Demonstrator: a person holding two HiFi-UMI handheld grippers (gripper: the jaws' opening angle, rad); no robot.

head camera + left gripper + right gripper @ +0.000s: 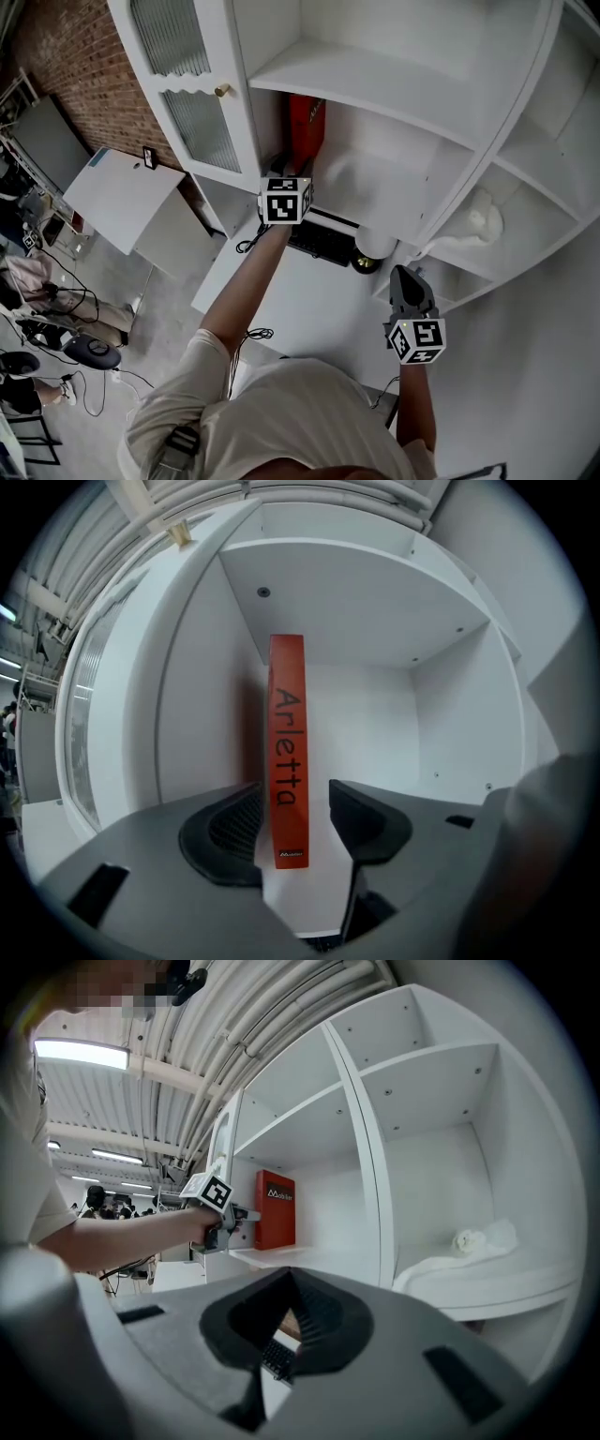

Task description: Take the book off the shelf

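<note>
The red book [288, 752] stands upright at the shelf's [375, 724] left end, between the left gripper's [295, 797] spread jaws, ungripped; the right gripper [291, 1281] is closed and empty.

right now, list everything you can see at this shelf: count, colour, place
book: 1, red, upright in the shelf compartment, spine outward
shelf unit: 1, white, several compartments
cabinet door: 1, white with ribbed glass, left of the book in the head view
keyboard: 1, black, on the desk below the book
desk: 1, white, under the shelf unit
cloth: 1, white, bunched in the right compartment
left gripper: 1, grey, jaws open on either side of the book's spine, not clamped
right gripper: 1, grey, jaws shut and empty, held out in front of the shelf unit
</note>
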